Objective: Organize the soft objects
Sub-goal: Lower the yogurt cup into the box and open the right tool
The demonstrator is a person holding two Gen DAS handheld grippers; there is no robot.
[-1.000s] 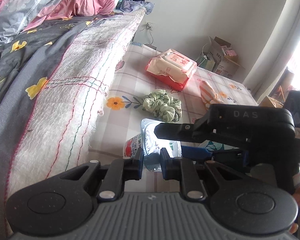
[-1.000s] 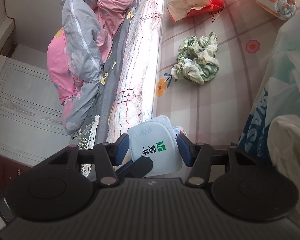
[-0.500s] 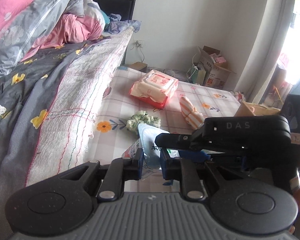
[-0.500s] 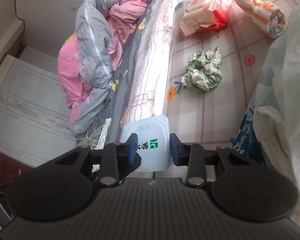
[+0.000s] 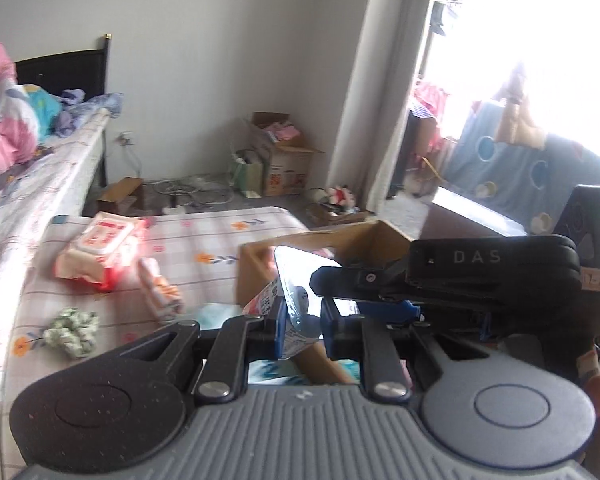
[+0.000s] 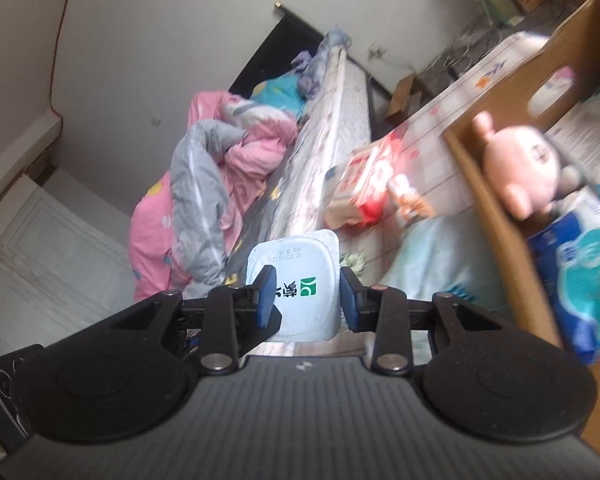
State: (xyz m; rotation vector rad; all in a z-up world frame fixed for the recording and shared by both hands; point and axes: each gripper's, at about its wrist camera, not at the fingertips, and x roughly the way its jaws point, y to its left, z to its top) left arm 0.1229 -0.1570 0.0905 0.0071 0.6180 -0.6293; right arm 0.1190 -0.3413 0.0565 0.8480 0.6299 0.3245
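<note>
Left wrist view: left hand-held gripper (image 5: 302,322) and right hand-held gripper (image 6: 307,298) both pinching yogurt cup (image 5: 290,300) beside cardboard box (image 5: 256,266), plush toy (image 6: 528,170) already boxed, scrunchie (image 5: 72,330), wipes pack (image 5: 100,248), rolled towel (image 5: 160,286) left on mat (image 5: 216,236).

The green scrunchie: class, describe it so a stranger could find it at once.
Start at the checked mat beside the bed. Near its front left part, left of the rolled striped cloth and below the red wipes pack, lies the green scrunchie. It alone is green, ruffled and ring-shaped.
</note>
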